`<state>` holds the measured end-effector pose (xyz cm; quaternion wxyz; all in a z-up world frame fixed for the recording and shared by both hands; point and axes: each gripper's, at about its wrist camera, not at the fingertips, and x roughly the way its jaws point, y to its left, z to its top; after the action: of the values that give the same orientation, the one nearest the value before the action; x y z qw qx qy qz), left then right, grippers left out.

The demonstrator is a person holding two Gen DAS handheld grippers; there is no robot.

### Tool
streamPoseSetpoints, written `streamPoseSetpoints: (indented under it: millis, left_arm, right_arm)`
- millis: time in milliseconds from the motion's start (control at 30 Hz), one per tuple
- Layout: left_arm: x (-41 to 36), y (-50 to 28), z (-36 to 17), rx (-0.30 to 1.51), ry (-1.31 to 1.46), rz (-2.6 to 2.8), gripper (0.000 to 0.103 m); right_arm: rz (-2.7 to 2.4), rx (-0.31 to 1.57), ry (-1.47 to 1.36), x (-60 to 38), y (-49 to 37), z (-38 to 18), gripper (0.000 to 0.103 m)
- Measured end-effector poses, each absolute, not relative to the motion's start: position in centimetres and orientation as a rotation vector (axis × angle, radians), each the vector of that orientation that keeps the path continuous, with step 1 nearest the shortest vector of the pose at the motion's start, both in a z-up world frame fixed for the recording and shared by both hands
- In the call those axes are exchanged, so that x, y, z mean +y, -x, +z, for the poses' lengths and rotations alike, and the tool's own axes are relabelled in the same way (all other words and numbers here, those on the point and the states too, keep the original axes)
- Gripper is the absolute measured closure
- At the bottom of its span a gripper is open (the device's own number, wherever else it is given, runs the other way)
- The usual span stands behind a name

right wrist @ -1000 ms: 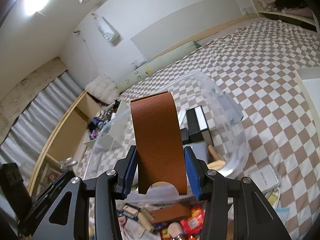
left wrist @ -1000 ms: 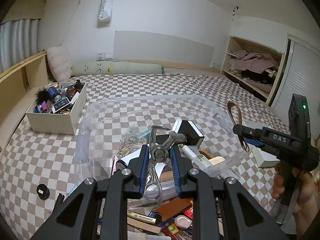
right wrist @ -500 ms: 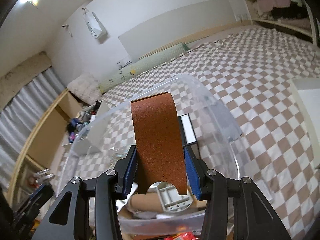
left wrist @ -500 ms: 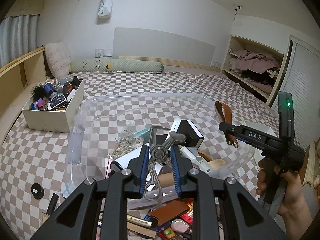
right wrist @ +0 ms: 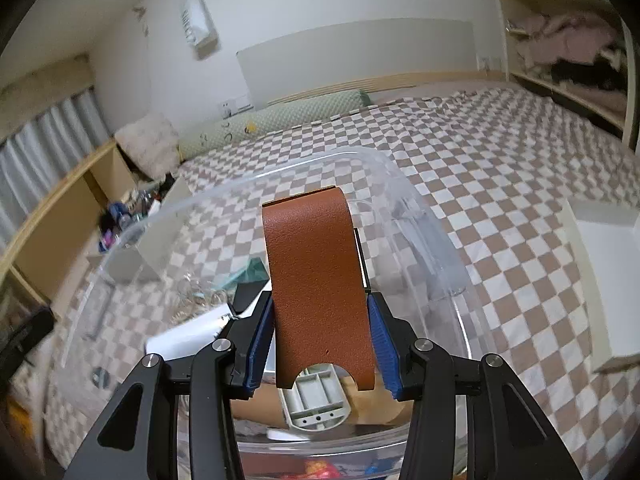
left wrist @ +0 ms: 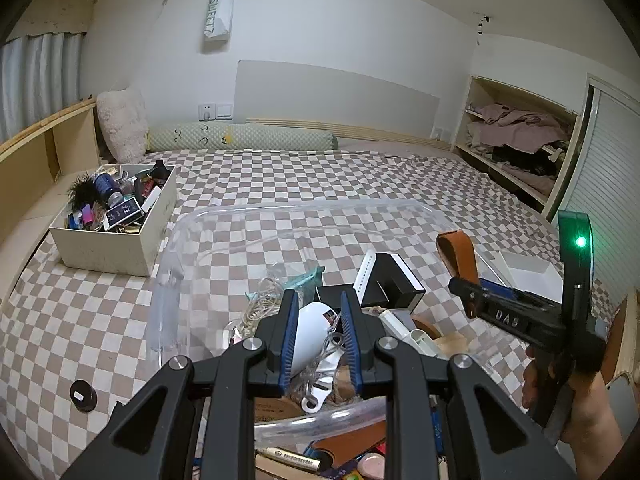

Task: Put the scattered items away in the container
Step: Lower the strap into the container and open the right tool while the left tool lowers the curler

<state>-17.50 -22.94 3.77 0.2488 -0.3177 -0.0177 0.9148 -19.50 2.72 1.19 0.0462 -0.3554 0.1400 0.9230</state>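
Left wrist view: left tongs (left wrist: pixel 322 340) apart, nothing clamped, pads either side of a white round item (left wrist: pixel 308 330) in the bin (left wrist: pixel 172 272) w/o visibly pressing it. Clear bin straight ahead on the bed (left wrist: pixel 80 320), already part-filled: black box (left wrist: pixel 394 288), cord tangle (left wrist: pixel 260 304), white bits. Loose stuff below the near rim, i.e. outside: pen (left wrist: pixel 288 456), brown flat piece, small colourful bits; black cap (left wrist: pixel 83 395) well apart to the left on the bed. Cream box (left wrist: pixel 116 236) of odds far left, prob. not the target. Right tongs (left wrist: pixel 460 292) in from the right, over the bin's right side, w/ brown strap (left wrist: pixel 456 256) sticking up.

Right wrist view: right tongs (right wrist: pixel 320 340) clamped on strap (right wrist: pixel 316 280) by its long edges, long axis running forward along the fingers, free end curling up and away. Below and ahead: bin interior, grey tray part (right wrist: pixel 316 398) directly under the tips; near rim beneath the fingers, so tips look already past it. View a bit blurred.

Key relation: strap above bin contents, right side nearer than left; release looks like a plain drop, maybe a touch lower first. Room ample toward bin's far half; right wall (right wrist: pixel 432 248) close-ish. White box (right wrist: pixel 600 280) on bed to the right, clear of the path.
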Motion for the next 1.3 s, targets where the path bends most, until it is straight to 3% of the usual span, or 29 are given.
streamPoseSetpoints:
  millis: [400, 900, 967, 1000, 1033, 1167, 1300]
  left_arm:
    - [-23.0, 18.2, 3.4, -0.061, 0.901, 2.505, 0.081]
    - [-23.0, 18.6, 2.2, -0.04, 0.957, 2.515, 0.081]
    - [-23.0, 18.6, 2.2, -0.04, 0.959, 2.514, 0.081]
    - [-22.9, 18.6, 2.2, -0.038, 0.958, 2.514, 0.081]
    - [-22.9, 18.5, 2.2, -0.036, 0.957, 2.515, 0.081]
    - [-23.1, 18.4, 2.3, -0.033, 0.955, 2.518, 0.081]
    - [-23.4, 18.2, 2.3, -0.055, 0.959, 2.512, 0.079]
  right_arm:
    - [2.766, 0.122, 1.249, -0.1, 21.5, 1.0, 0.056]
    - [2.707, 0.05, 1.375, -1.0, 21.5, 1.2, 0.056]
    - [2.708, 0.035, 1.374, -1.3, 21.4, 1.3, 0.045]
    - [2.719, 0.035, 1.362, -1.4, 21.3, 1.5, 0.025]
    - [2.732, 0.036, 1.341, -1.5, 21.1, 1.6, 0.013]
    - [2.752, 0.016, 1.22, -1.9, 20.4, 2.2, 0.013]
    - [2.757, 0.031, 1.121, -1.2, 19.5, 2.5, 0.0]
